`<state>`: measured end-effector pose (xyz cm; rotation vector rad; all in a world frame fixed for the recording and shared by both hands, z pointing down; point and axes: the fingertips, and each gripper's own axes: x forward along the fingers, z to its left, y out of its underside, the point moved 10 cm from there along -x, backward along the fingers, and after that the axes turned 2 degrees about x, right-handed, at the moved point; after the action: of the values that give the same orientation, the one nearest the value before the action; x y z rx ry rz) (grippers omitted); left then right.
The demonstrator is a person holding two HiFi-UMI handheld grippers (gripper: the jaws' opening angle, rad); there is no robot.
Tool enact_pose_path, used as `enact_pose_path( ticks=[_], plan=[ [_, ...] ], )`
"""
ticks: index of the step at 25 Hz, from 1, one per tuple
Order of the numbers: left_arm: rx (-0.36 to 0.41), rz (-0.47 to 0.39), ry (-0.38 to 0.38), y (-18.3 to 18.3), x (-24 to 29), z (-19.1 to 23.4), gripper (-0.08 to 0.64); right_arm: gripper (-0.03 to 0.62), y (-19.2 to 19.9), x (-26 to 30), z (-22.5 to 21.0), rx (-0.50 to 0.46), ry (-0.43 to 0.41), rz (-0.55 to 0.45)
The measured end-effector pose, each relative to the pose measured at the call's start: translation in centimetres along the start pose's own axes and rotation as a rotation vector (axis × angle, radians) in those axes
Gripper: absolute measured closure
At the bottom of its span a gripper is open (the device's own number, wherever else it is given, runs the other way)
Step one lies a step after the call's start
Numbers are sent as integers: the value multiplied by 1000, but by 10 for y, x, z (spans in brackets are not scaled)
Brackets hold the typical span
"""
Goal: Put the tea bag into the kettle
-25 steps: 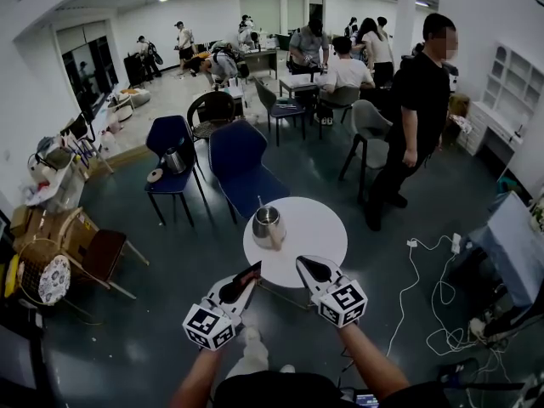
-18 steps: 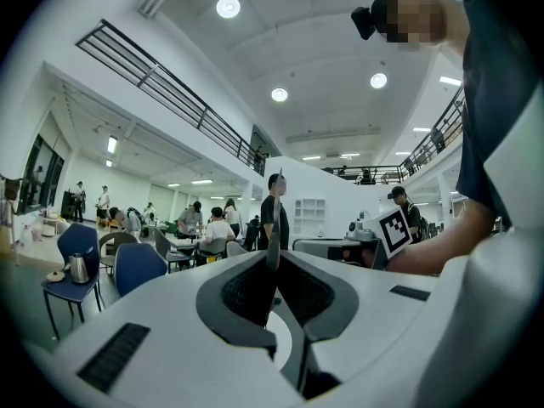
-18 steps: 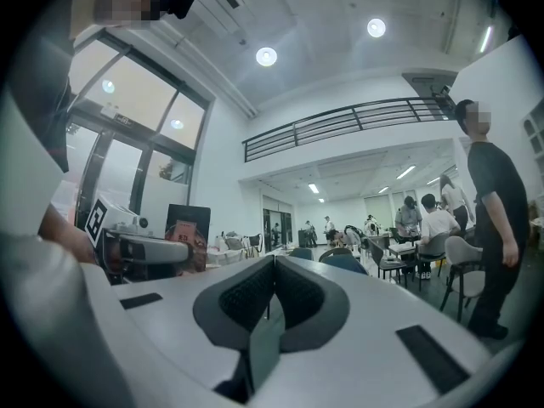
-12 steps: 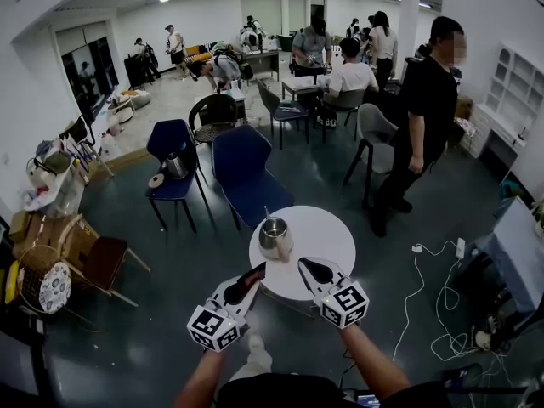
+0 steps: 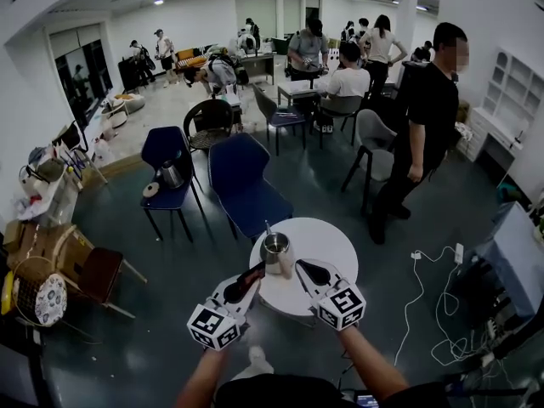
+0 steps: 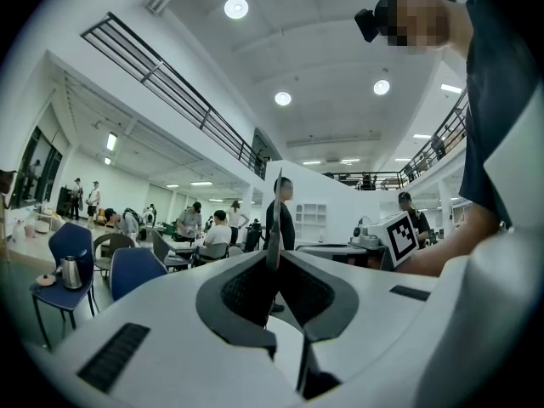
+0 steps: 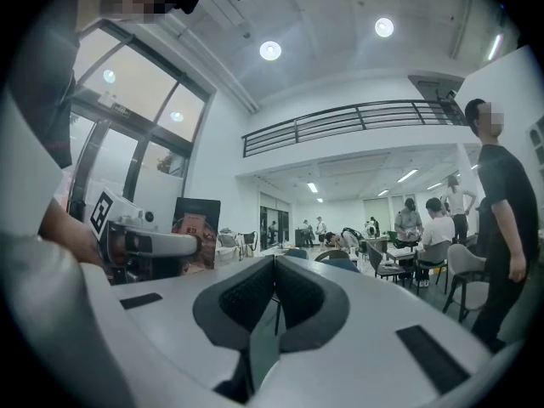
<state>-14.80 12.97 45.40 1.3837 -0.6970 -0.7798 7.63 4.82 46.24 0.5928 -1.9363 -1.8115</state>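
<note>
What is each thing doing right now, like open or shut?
kettle, upright on the round table, top open.
left hand-held gripper, shut on a thin strip that sticks up.
right hand-held gripper, shut, nothing between its jaws.
white item, lying beside the kettle.

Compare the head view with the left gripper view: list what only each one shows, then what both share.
Only the head view: the round white table and the steel kettle standing on it, just beyond both grippers' tips. Only the left gripper view: the left gripper shut on a thin strip seen edge-on, likely the tea bag. Both: the right gripper, the blue chair bearing a second kettle, and the standing person in black.
</note>
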Motion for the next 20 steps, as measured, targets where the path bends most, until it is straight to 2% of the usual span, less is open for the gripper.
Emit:
enact_pose_path(
  ticks=[20],
  plan=[
    [-34, 25, 41, -3, 45, 119, 522, 574, -4, 102, -47, 31, 67, 16]
  ],
)
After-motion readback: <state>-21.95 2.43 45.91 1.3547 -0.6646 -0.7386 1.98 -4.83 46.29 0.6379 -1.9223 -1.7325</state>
